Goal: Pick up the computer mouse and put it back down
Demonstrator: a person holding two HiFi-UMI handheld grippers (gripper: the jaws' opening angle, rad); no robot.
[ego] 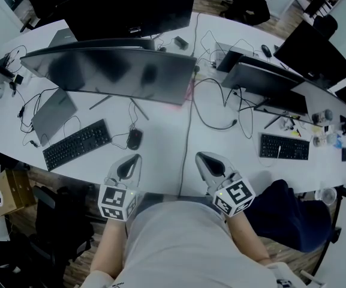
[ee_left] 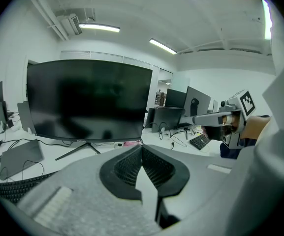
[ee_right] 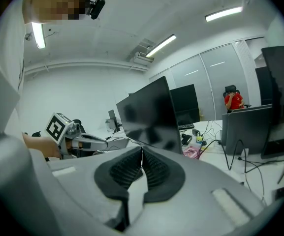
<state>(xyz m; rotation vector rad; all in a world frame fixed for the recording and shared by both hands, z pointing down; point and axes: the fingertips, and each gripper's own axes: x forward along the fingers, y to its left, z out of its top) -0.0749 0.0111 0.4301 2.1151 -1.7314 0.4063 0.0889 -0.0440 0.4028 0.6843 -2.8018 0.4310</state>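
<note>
My left claw (ego: pixel 137 158) and right claw (ego: pixel 200 156) are both pinched shut, empty. The mouse (ego: pixel 134 139) sits on the surface (ego: pixel 164 155) at the left claw's twelve o'clock; approaching closed, I'd likely shove it away.

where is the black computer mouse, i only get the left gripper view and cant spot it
Observer: In the head view the black computer mouse lies on the white desk, just right of the black keyboard.
Operator: is anything holding it
Observer: No. It lies free; the left gripper sits just short of it, on the person's side.
Operator: right gripper's jaws?
Observer: In its own view the right gripper has its jaws together, with nothing between them.
</note>
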